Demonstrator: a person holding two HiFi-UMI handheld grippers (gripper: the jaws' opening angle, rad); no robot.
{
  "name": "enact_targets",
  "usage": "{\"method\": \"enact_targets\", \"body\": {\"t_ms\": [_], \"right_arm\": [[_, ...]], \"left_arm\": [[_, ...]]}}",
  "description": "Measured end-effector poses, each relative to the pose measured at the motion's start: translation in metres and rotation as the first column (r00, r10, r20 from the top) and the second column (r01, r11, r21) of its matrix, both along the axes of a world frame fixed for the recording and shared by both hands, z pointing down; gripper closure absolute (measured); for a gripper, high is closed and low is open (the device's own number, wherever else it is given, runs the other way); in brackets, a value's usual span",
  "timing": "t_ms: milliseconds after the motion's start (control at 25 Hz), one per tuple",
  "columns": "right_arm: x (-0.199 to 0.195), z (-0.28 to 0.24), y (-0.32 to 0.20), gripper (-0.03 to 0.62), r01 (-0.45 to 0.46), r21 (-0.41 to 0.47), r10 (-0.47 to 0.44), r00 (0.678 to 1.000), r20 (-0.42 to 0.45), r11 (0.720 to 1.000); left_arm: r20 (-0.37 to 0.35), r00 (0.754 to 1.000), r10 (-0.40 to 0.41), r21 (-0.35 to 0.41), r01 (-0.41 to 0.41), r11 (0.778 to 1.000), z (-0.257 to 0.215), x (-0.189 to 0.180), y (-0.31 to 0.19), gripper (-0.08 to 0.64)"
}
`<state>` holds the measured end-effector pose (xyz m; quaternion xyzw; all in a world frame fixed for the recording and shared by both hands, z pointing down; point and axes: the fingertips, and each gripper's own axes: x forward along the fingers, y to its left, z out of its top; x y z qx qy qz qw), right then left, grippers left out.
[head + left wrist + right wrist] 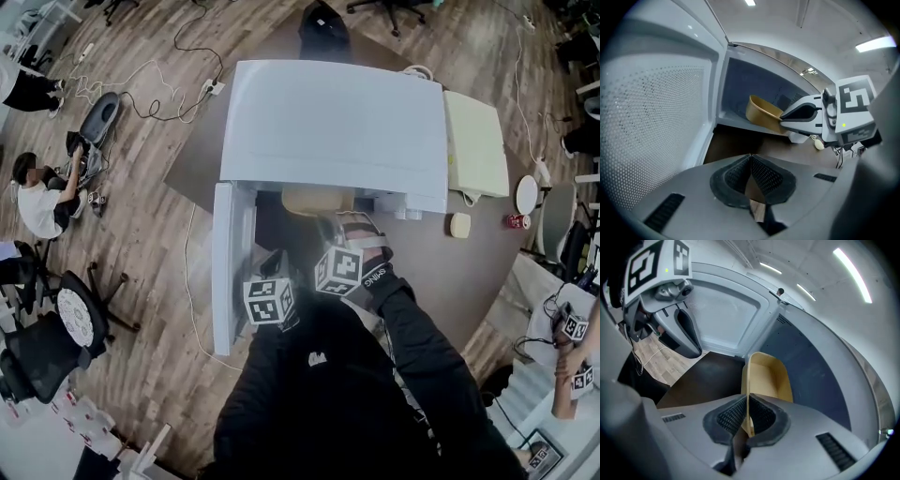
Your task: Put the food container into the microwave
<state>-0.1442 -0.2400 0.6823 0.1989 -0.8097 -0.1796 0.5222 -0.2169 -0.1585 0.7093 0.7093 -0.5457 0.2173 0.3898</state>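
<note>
The tan food container (768,376) is held by its rim in my right gripper (748,417), which is shut on it. It sits at the mouth of the white microwave (337,122), partly inside the dark cavity (820,376). The container (317,199) shows under the microwave's front edge in the head view, and as a tan tub (763,114) in the left gripper view. My left gripper (751,177) is shut with nothing in it, low beside the open door (232,262). The right gripper (349,246) is at the opening.
The microwave door (656,117) stands open to the left, its perforated inner face close to my left gripper. A cream box (473,141), a small cream block (459,225) and a red can (516,221) lie on the brown table (441,272) to the right.
</note>
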Motion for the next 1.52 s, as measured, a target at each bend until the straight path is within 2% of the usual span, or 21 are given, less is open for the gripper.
{"method": "enact_targets", "body": {"t_ms": [200,640,800,960,1040,1200,1360,1520], "right_arm": [[-0.009,0.011,-0.026,0.560,0.015,0.018,-0.015,1.000,-0.014,1.000],[-0.010,0.021,-0.057,0.558,-0.014,0.042,0.014,1.000,-0.021,0.999],[-0.006,0.014,-0.056,0.501,-0.061,0.024,0.060,0.998,0.028,0.998],[-0.002,-0.014,-0.045,0.485,-0.135,0.004,0.133,0.981,0.139,0.991],[0.003,-0.034,-0.034,0.485,-0.187,-0.022,0.187,0.958,0.219,0.982],[0.022,-0.079,-0.007,0.496,-0.303,-0.097,0.317,0.868,0.383,0.948],[0.052,-0.114,0.018,0.531,-0.388,-0.123,0.398,0.788,0.470,0.913],[0.086,-0.140,0.034,0.548,-0.471,-0.135,0.465,0.707,0.534,0.872]], "left_arm": [[0.001,1.000,0.002,-0.008,-0.002,1.000,0.003,-0.003,-0.010,0.526],[0.004,1.000,0.006,-0.023,-0.006,1.000,0.010,-0.006,-0.008,0.526],[0.005,1.000,0.007,-0.016,-0.007,1.000,0.005,-0.005,-0.008,0.526],[0.002,1.000,0.009,0.004,-0.009,1.000,-0.007,0.000,-0.006,0.526],[0.003,1.000,0.012,0.025,-0.012,1.000,-0.016,0.006,-0.005,0.526],[0.008,1.000,0.026,0.091,-0.026,0.995,-0.043,0.023,-0.005,0.526],[0.016,0.997,0.070,0.165,-0.072,0.984,-0.078,0.048,-0.003,0.526],[0.057,0.990,0.130,0.261,-0.140,0.955,-0.112,0.073,-0.004,0.526]]}}
